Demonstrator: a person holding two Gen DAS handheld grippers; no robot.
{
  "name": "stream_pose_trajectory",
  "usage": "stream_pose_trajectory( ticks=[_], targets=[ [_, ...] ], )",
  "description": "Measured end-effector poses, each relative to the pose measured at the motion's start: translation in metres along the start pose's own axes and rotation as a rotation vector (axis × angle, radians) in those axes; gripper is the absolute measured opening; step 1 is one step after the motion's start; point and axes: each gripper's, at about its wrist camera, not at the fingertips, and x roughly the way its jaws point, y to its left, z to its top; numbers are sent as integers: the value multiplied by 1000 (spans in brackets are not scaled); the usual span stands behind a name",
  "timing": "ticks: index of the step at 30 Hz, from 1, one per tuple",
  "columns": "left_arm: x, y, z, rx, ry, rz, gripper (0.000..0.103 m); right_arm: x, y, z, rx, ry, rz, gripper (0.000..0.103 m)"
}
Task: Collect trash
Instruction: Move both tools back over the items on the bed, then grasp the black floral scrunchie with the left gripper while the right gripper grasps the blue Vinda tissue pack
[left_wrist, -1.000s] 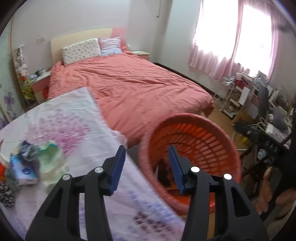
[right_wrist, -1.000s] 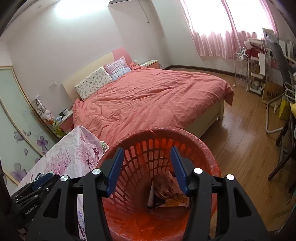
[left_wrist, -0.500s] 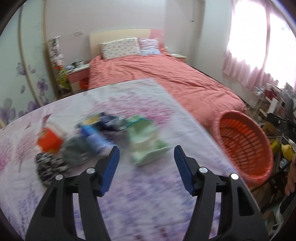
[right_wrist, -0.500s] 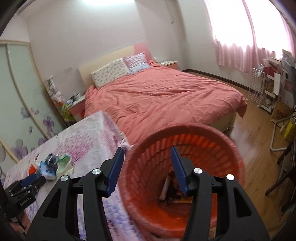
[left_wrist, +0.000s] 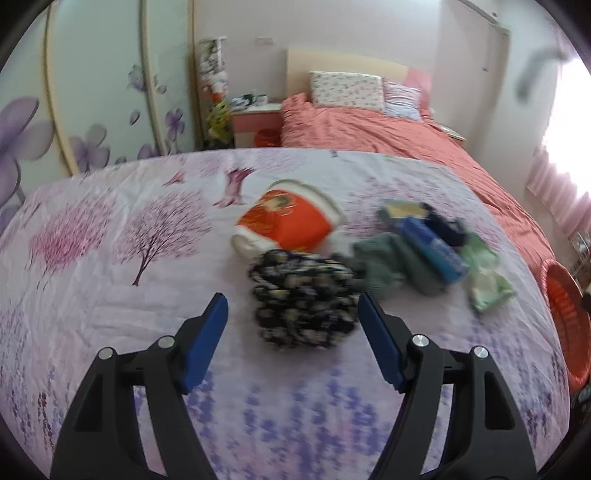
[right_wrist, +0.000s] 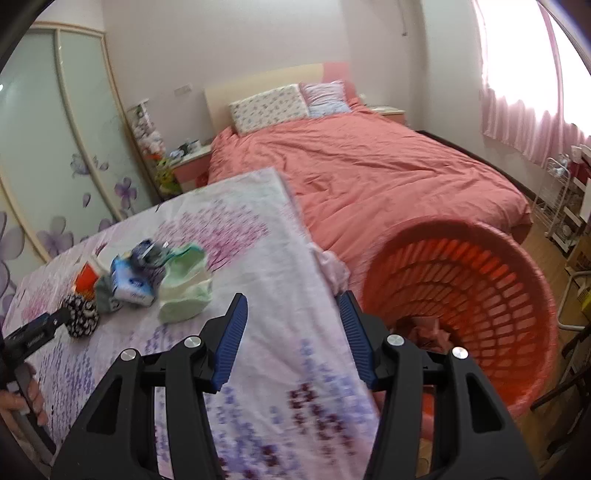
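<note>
The left gripper (left_wrist: 290, 317) is hovering with its jaws wide apart around the black floral bundle (left_wrist: 303, 297), which is lying at the 6 o'clock edge of the trash pile on the floral tablecloth (left_wrist: 110, 258). The right gripper (right_wrist: 291, 332) is waiting, jaws apart and empty, with the orange basket (right_wrist: 480, 266) at its 3 o'clock. The risk: closing low could be pinching the cloth too, dragging the orange cup (left_wrist: 291, 221) at 12 o'clock and the green wrappers (right_wrist: 184, 284) off the table.

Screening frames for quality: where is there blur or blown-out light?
Left wrist view: the pile on the floral cloth is motion-smeared, the window edge at right blown out. Right wrist view: the basket rim is smeared, the curtained window overexposed.
</note>
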Motion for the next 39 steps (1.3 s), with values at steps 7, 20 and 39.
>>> stream_pose_trajectory(
  ticks=[7, 20, 39],
  targets=[
    [23, 5, 8, -39, 35, -31, 66, 10, 29, -9, -62, 36, 22, 53],
    [33, 5, 6, -59, 48, -85, 20, 18, 49, -17, -98, 66, 29, 53],
    [18, 75, -16, -15, 67, 65, 24, 51, 148, -14, -205, 64, 204, 37]
  ],
)
